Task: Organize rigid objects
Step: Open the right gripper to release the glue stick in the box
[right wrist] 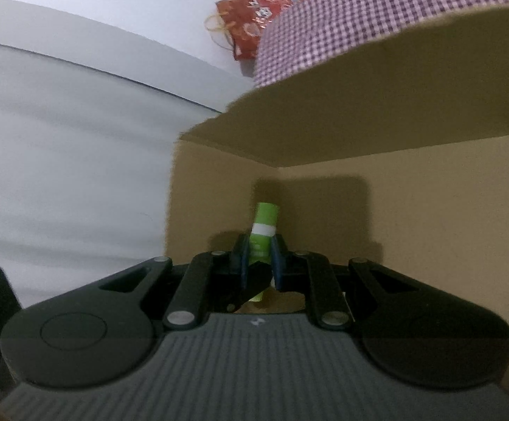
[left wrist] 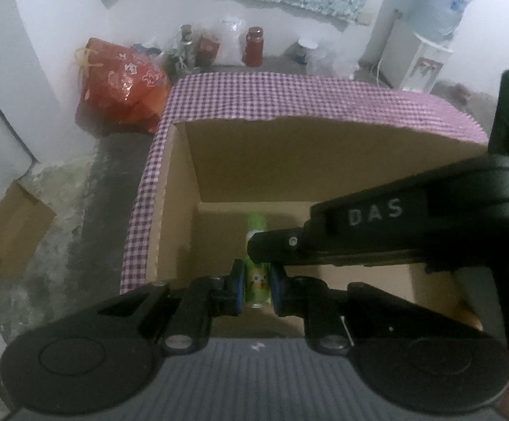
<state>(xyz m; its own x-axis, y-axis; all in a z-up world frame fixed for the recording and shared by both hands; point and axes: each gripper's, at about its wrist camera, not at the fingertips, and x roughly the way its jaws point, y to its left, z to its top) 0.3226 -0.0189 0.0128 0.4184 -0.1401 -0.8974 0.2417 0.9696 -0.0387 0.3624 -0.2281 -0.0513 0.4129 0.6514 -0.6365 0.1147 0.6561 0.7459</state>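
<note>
Clamping a green tube (left wrist: 257, 286) w/ cartoon label, the left gripper (left wrist: 258, 289) has its 2 blue pads tight on it, above the open box (left wrist: 289, 161). Right gripper (right wrist: 262, 259) is likewise closed on a 2nd green tube (right wrist: 264, 231), white band below its cap, inside the box near a back corner. So 2 tubes, 1 per gripper. Box: cardboard, 1 only, checked cloth (left wrist: 289, 98) over its rim. Beyond, 1 red bag (left wrist: 124, 87) & 1 red jar (left wrist: 253, 46) by the wall.

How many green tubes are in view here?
1. The green tube is inside the cardboard box, pinched by both the left gripper and the right gripper. Parts of the box floor are hidden.
</note>
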